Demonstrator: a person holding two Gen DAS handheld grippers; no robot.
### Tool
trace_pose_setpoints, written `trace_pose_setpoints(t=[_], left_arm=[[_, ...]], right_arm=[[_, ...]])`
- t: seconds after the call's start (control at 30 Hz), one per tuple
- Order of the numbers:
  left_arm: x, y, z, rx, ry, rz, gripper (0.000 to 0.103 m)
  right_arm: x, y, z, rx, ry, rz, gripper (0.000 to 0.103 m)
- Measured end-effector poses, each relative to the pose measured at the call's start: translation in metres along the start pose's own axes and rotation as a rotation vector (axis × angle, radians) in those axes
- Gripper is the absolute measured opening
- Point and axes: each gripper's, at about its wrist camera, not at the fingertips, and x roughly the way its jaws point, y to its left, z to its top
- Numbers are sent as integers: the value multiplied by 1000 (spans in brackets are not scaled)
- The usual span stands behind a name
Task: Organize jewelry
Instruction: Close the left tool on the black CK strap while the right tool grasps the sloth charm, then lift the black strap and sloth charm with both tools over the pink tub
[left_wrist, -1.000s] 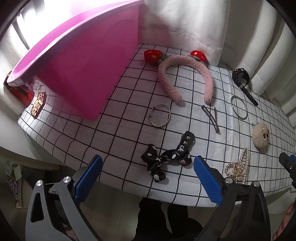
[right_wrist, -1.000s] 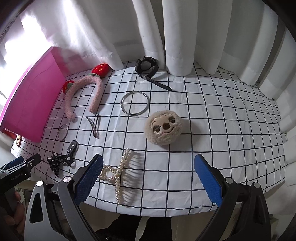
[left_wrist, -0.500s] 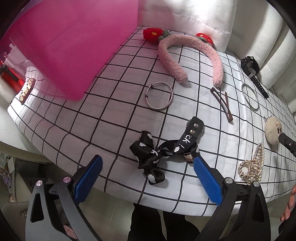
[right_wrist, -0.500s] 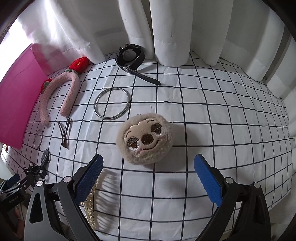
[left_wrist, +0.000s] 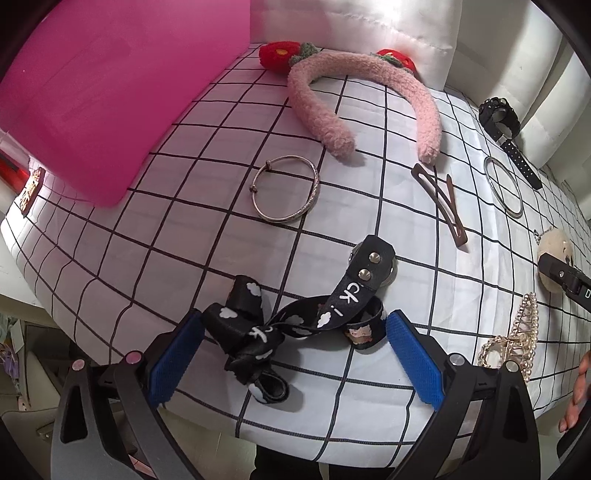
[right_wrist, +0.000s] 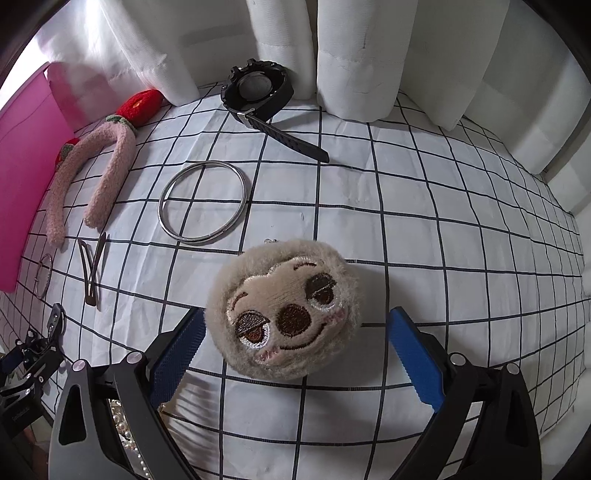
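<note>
My left gripper (left_wrist: 293, 356) is open around a black strap with white cloud prints (left_wrist: 295, 321) lying on the checked cloth; its blue pads flank the strap without touching. My right gripper (right_wrist: 293, 356) is open around a round plush sloth-face charm (right_wrist: 284, 310), which sits between the fingers, closer to the left pad. A pink lidded box (left_wrist: 107, 85) stands at the left. Between them lie a silver bangle (left_wrist: 286, 192), a fuzzy pink headband (left_wrist: 365, 96), a brown hair clip (left_wrist: 441, 203), a thin steel ring (right_wrist: 202, 201) and a black watch (right_wrist: 260, 92).
A pearl hair comb (left_wrist: 511, 341) lies near the cloth's front right edge, partly under my right gripper's left finger. White curtain folds (right_wrist: 354, 48) close off the back. The table edge drops away just in front of both grippers. The cloth (right_wrist: 461, 221) to the right holds nothing.
Both grippers have moved forward and lower: the left now straddles the black strap, the right now straddles the plush charm. Neither has shut.
</note>
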Motion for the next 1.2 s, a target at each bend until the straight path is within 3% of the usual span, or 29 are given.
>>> trace_pose_setpoints(t=[0.43,0.7,0.83,0.9,0.97,1.03,1.2], left_arm=[[11,-22,6,20,-90,5,98],[0,-12,-5,16,-102,-2,93],[-9,-14,-8,24,-132,-10,64],[-12,-15,-8,33,-149,-14,49],[-14,-15,-7,36,-154,-19,24],[-15,-15,-6,37,-151,-26,17],[-17,-11,1,16,-141,-57,12]], right_arm=[[24,-3,8,4,-12,-11,94],[28,-1,-4,-2,-41,-10,94],[22,1,-6,-21,-35,-5,91],[16,6,-6,-32,-51,11,76],[12,11,-6,-52,-65,16,63],[11,11,-5,-48,-63,24,62],[1,5,-4,-27,-64,68,58]])
